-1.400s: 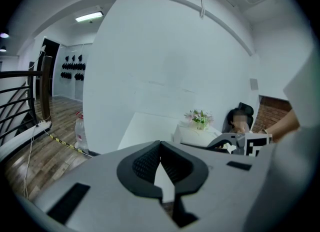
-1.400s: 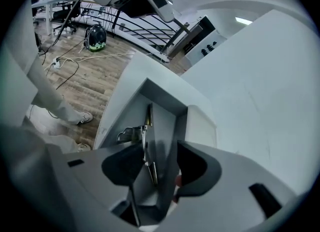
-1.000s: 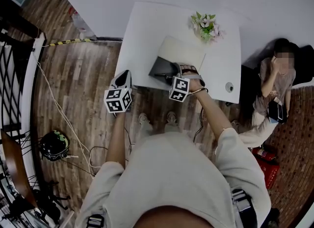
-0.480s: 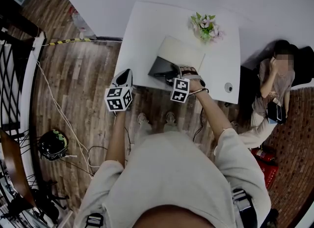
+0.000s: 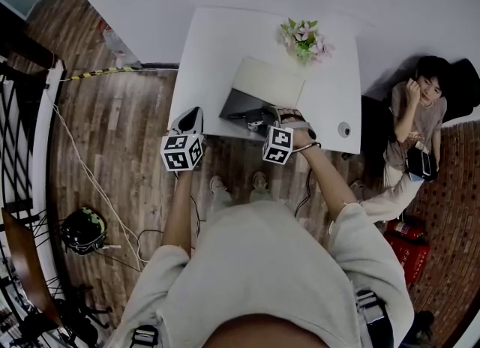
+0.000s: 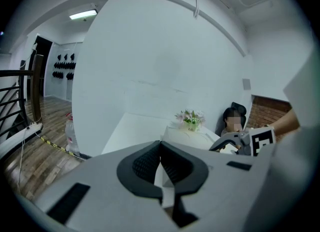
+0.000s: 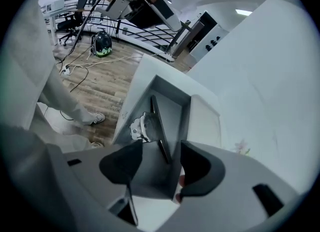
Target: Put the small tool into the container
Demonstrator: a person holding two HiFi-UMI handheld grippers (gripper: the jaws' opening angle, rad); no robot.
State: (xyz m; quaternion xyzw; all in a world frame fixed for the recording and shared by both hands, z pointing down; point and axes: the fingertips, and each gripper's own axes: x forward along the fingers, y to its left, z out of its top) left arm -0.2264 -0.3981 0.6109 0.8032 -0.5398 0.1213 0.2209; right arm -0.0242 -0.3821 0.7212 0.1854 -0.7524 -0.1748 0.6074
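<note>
The container (image 5: 238, 103) is a grey box with its pale lid raised, standing on the white table (image 5: 214, 46). Inside it, at the near edge, lies the small tool (image 5: 255, 120). The right gripper view shows the tool (image 7: 141, 126) as a silvery head on a dark shaft lying on the box floor (image 7: 175, 111). My right gripper (image 5: 264, 119) hovers just above and behind it. Those jaws (image 7: 160, 148) have just been closing partway, stand apart and hold nothing. My left gripper (image 5: 192, 116) hangs off the table's near left corner, with its pads (image 6: 150, 165) pressed together on nothing.
A vase of flowers (image 5: 301, 37) stands behind the box. A small round object (image 5: 344, 129) sits at the table's near right corner. A person (image 5: 416, 121) sits on the floor to the right. A helmet (image 5: 82, 230), cables and a railing are on the left.
My right gripper has drawn back a little from the box toward the table's near edge, leaving the tool lying inside. The left gripper has stayed where it was.
</note>
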